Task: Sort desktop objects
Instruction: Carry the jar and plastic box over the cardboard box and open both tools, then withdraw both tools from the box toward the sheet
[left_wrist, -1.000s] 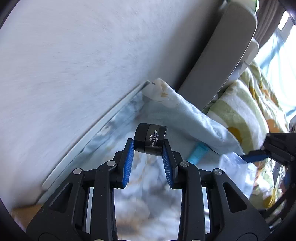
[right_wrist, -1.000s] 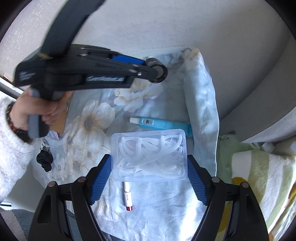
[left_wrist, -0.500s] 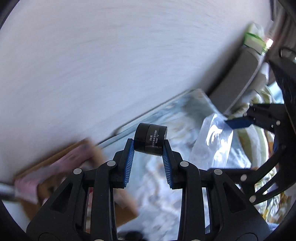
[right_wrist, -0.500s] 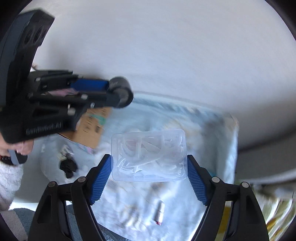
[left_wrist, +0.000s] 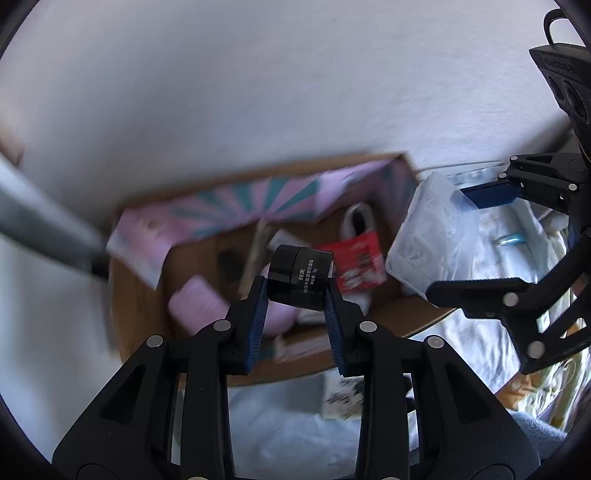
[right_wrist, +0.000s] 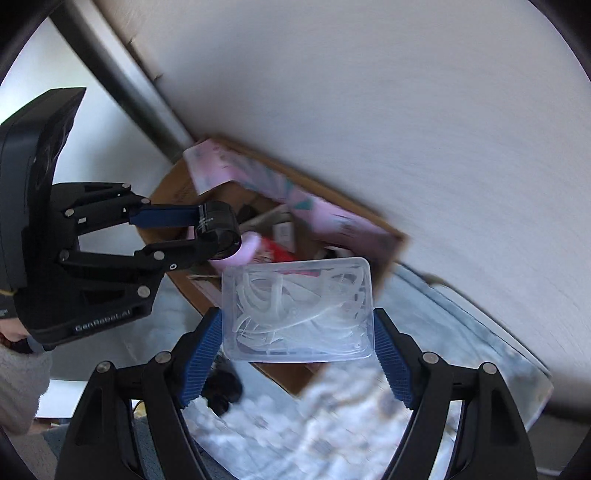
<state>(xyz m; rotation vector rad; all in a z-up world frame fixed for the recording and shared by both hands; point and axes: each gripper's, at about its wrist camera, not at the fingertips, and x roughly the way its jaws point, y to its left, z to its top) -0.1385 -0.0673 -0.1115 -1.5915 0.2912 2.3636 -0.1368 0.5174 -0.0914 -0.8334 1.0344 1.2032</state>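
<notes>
Fingers of left gripper (left_wrist: 297, 299) clamped on small black cylindrical jar (left_wrist: 300, 277), right gripper (right_wrist: 297, 345) gripping clear rectangular plastic box (right_wrist: 297, 310), both above open cardboard box (left_wrist: 147, 295), left nearer.

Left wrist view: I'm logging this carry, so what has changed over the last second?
Both claws swung from above the flowered cloth to over the open cardboard box, which was out of sight before. Unchanged: the left claw grips the small black jar, and the right claw grips the clear plastic case. Nothing taken or released.
</notes>
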